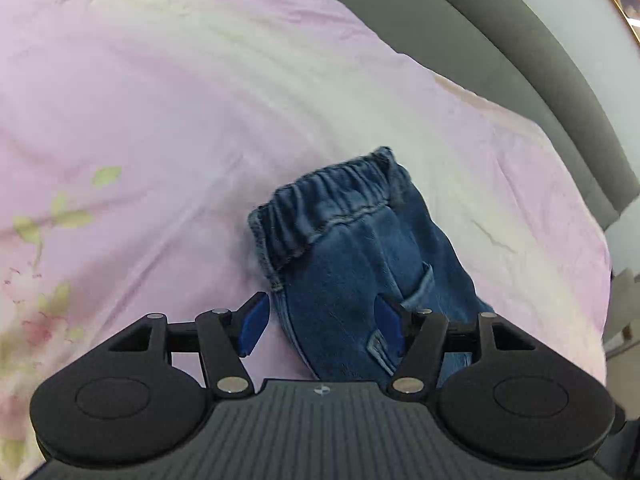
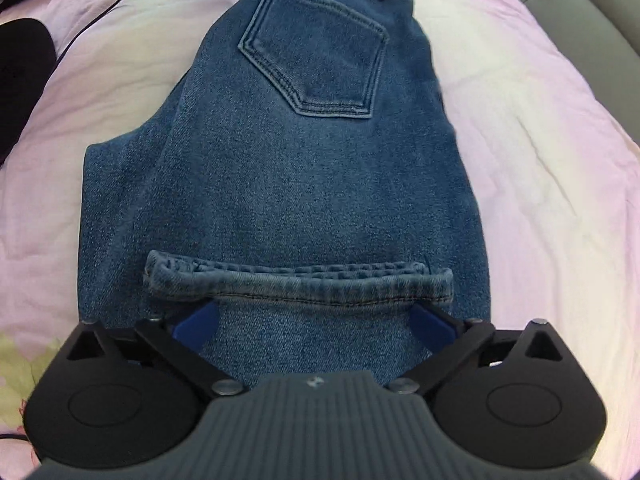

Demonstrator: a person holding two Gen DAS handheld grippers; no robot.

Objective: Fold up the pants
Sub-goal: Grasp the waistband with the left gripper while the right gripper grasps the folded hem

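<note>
The denim pants (image 2: 320, 184) lie on a bed covered by a pink floral bedsheet (image 1: 160, 100), already doubled over: the leg hem (image 2: 300, 278) rests across the upper layer, below the back pocket (image 2: 316, 52), while the elastic waistband (image 1: 320, 204) forms the far end.

In the right wrist view, the right claw (image 2: 316, 324) is spread wide over the near part of the pants, its blue pads (image 2: 196, 326) sitting just under the two ends of the hem, with nothing pinched between them.

In the left wrist view, the left claw (image 1: 320, 326) is also released. One blue pad lies over the bedsheet just beside the pants' edge, the other over the denim near the waistband end.

A grey padded headboard (image 1: 520, 60) curves beyond the bedsheet.
</note>
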